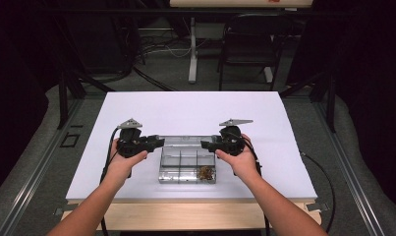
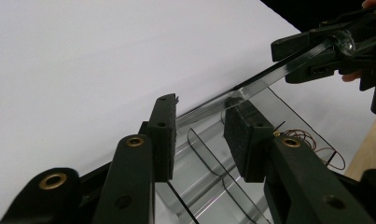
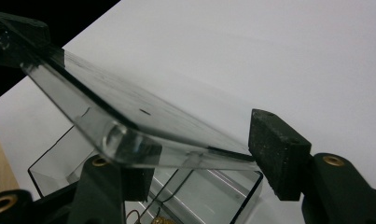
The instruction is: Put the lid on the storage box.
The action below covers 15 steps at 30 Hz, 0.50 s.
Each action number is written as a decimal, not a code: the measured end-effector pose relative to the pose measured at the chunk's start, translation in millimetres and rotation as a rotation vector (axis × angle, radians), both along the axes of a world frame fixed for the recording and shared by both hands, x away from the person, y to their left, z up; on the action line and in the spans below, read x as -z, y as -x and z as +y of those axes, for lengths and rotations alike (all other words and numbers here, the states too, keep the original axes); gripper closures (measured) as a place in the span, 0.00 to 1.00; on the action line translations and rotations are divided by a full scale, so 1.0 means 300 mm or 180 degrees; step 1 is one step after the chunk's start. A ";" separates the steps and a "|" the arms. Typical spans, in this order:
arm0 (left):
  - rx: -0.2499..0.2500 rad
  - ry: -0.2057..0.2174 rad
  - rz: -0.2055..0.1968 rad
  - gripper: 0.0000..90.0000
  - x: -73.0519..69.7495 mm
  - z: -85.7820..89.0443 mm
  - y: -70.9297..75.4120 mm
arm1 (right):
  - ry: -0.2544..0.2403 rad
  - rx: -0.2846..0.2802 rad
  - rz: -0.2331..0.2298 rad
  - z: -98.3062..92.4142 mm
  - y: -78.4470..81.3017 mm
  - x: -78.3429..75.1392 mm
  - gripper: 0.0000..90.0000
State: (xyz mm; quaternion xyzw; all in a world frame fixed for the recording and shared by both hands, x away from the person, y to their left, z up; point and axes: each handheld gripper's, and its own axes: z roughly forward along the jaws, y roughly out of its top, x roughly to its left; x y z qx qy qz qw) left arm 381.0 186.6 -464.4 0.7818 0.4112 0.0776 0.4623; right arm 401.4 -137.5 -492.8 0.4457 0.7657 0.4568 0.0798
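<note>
High view: above, looking forward-down. Tool views: close, level; both share clear lid [image 2: 288,67] and table [image 1: 195,108].

A flat white rectangular table top [image 1: 195,110] rests on a pale wooden board [image 1: 185,216] that shows along its near edge; directly on it, near the middle and toward the near side, lies a clear plastic compartment box [image 1: 172,169]; its dividers form small cells, and a tangle of thin brownish wire [image 1: 205,172] sits in a near right cell.
</note>
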 end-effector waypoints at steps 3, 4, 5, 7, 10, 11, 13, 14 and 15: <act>-0.0003 0.0003 -0.0027 0.74 -0.006 0.001 0.008 | -0.0014 0.0004 0.0000 -0.001 0.002 0.002 0.48; -0.0015 0.0016 -0.0040 0.74 -0.008 0.000 0.012 | -0.0014 0.0010 -0.0001 0.000 0.003 0.002 0.48; -0.0013 0.0015 -0.0047 0.75 -0.010 0.001 0.015 | -0.0018 0.0010 0.0002 0.000 0.004 0.002 0.48; -0.0002 -0.0002 -0.0056 0.75 -0.014 0.005 0.022 | -0.0005 -0.0003 -0.0010 -0.002 0.005 0.003 0.47; -0.0004 -0.0002 -0.0075 0.79 -0.018 0.009 0.031 | -0.0028 0.0006 -0.0016 -0.004 0.009 0.005 0.47; -0.0003 -0.0001 -0.0080 0.80 -0.019 0.011 0.035 | -0.0034 0.0009 -0.0016 -0.004 0.011 0.006 0.47; -0.0011 -0.0011 -0.0099 0.81 -0.021 0.013 0.042 | -0.0029 -0.0003 -0.0017 -0.007 0.013 0.006 0.47; 0.0003 -0.0013 -0.0117 0.82 -0.022 0.015 0.045 | -0.0020 -0.0006 -0.0019 -0.007 0.013 0.006 0.47; -0.0009 0.0010 -0.0112 0.82 -0.022 0.015 0.048 | -0.0036 0.0001 -0.0025 -0.006 0.015 0.007 0.47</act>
